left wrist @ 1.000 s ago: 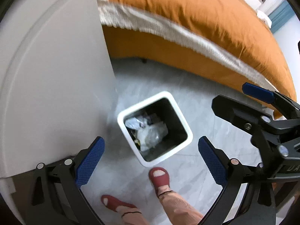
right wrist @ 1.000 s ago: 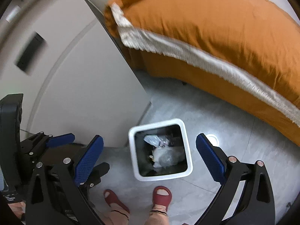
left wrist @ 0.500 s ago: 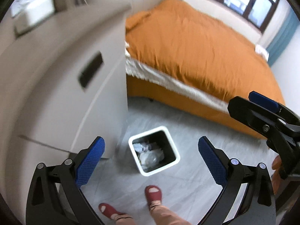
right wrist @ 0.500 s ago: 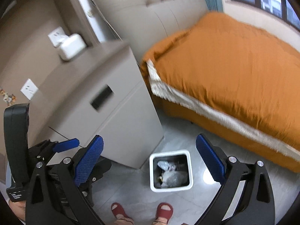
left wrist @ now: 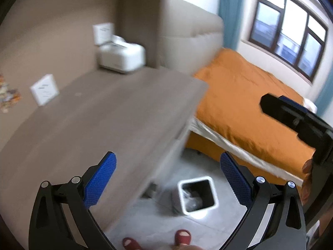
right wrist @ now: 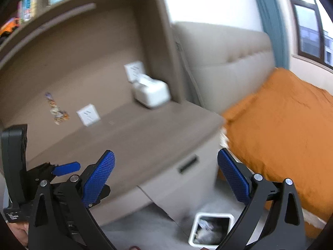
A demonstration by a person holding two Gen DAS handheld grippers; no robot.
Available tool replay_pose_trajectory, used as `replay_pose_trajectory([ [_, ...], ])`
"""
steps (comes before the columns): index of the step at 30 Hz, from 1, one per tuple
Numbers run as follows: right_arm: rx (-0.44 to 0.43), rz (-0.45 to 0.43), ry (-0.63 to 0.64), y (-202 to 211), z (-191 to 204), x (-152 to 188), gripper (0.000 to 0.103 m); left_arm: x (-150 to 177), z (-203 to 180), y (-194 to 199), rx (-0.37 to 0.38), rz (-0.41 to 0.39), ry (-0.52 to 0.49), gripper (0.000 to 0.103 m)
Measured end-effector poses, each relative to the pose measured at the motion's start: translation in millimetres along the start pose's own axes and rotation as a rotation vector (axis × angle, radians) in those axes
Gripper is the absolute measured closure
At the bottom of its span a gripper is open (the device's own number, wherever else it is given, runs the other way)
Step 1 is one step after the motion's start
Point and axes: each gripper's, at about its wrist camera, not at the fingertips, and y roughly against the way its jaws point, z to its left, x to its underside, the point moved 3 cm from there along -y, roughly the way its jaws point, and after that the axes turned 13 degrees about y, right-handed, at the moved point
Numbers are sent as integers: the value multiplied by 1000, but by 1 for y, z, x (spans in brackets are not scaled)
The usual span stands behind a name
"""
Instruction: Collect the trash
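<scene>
A white square trash bin (left wrist: pixel 197 196) with a dark liner stands on the grey floor beside the cabinet, with crumpled plastic and paper inside; it also shows low in the right wrist view (right wrist: pixel 210 230). My left gripper (left wrist: pixel 167 177) is open and empty, high above the cabinet edge and the bin. My right gripper (right wrist: pixel 165 176) is open and empty too, held over the cabinet's front. Small colourful scraps (right wrist: pixel 56 109) cling to the niche's back wall; they appear at the far left of the left wrist view (left wrist: pixel 8 98).
A brown-topped cabinet (left wrist: pixel 100 125) carries a white box (left wrist: pixel 121 56) and a white card (left wrist: pixel 44 89). An orange-covered bed (left wrist: pixel 249 108) with a beige headboard (right wrist: pixel 226 62) fills the right. A person's red slippers (left wrist: pixel 183 236) stand before the bin. Window (left wrist: pixel 287 27) at the far right.
Both grippers have risen and tilted up, from looking straight down at the bin to facing the cabinet top and niche. The bin now looks smaller and lower in both views. Both stayed open.
</scene>
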Motion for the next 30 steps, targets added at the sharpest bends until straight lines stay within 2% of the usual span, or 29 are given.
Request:
replay_pose_trajectory([
  [6, -101, -68, 76, -9, 54, -40, 5, -19, 72, 50, -118, -114, 103, 5],
  [12, -190, -110, 124, -21, 102, -70, 5, -24, 128, 95, -235, -186, 165, 5],
  [15, -228, -117, 161, -26, 126, -79, 5, -22, 150, 116, -256, -220, 202, 5],
  [20, -268, -117, 196, -33, 155, -87, 5, -24, 173, 134, -267, -254, 218, 5],
  [26, -289, -110, 227, -39, 179, -94, 5, -30, 186, 143, -325, -288, 168, 5],
  [30, -286, -120, 246, -40, 191, -101, 5, -34, 190, 148, -333, -304, 155, 5],
])
